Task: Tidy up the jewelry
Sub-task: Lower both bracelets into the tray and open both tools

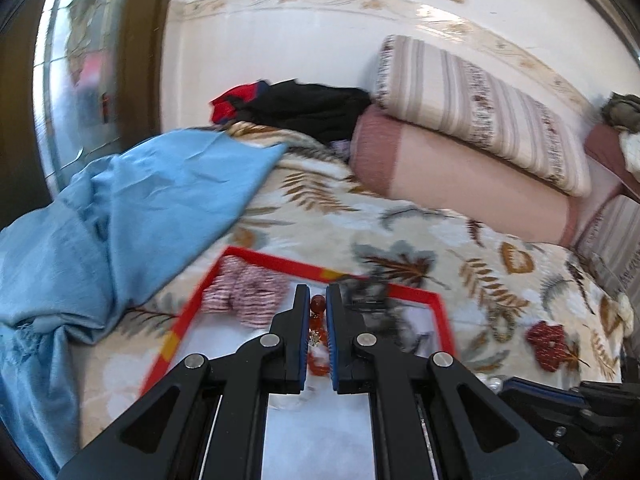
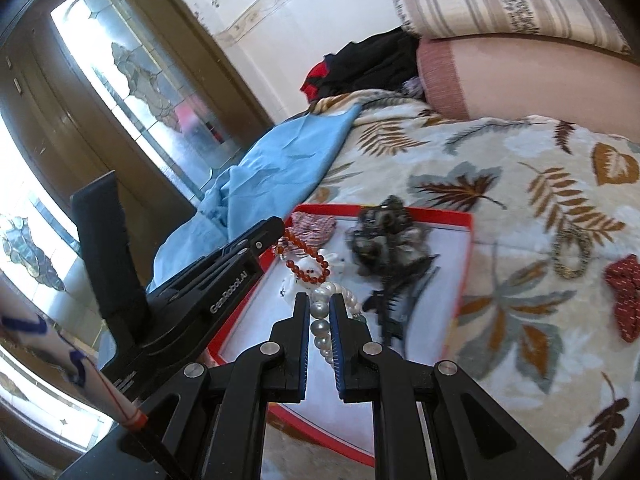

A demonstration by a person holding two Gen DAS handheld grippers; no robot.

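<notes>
A red-rimmed white tray (image 1: 280,258) (image 2: 466,240) lies on the leaf-patterned bedspread. My left gripper (image 1: 318,300) is shut on a red bead bracelet (image 1: 317,322), held over the tray; the bracelet also shows in the right wrist view (image 2: 304,256), hanging from the left gripper's tip (image 2: 276,226). My right gripper (image 2: 320,308) is shut on a white pearl bracelet (image 2: 324,332) above the tray. In the tray lie a red-and-white striped scrunchie (image 1: 244,294) (image 2: 314,224), a dark floral scrunchie (image 2: 386,236) and a black hair claw (image 2: 394,304).
A red dotted scrunchie (image 1: 550,344) (image 2: 626,296) and a patterned hair tie (image 2: 570,256) lie on the bedspread right of the tray. A blue cloth (image 1: 120,220) is at the left. Pillows (image 1: 460,132) and dark clothes (image 1: 304,108) are at the back.
</notes>
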